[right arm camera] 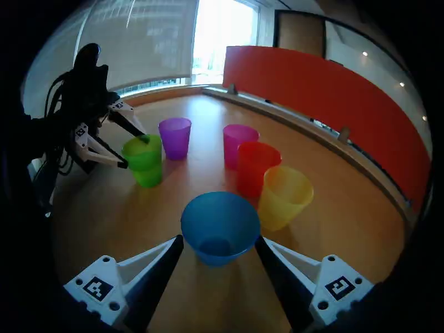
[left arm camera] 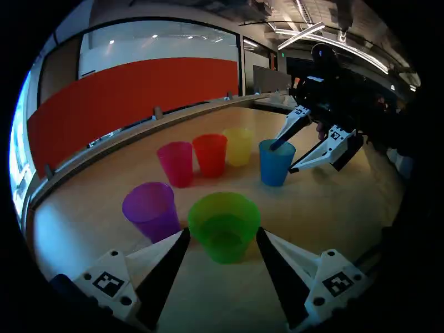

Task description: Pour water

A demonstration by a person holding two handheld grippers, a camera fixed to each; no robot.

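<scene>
The pale wooden counter takes up most of what I see. A long red wall panel runs behind it at 11 o'clock in the left gripper view, and a bright window sits at 12 o'clock in the right gripper view.

The left gripper reaches in from 6 o'clock of its own view, with white fingers and black inner faces. Its jaws are spread to a cup's width and the green cup stands upright between them, a fingertip close by each wall. I cannot tell whether they press on it. In the right gripper view this pair sits at 10 o'clock, with one finger crossing the cup's rim and the other beside its wall.

The right gripper is set the same way around the blue cup: jaws wide, one finger on each side, contact too close to judge. In the left gripper view it sits at 2 o'clock.

All six cups stand upright on the counter. In the left gripper view the purple cup is just beside the green one, at its 10 o'clock. Farther back, the pink cup, red cup and yellow cup form a tight row, and the blue cup stands at the yellow one's 4 o'clock. I cannot tell whether any cup holds water.
</scene>
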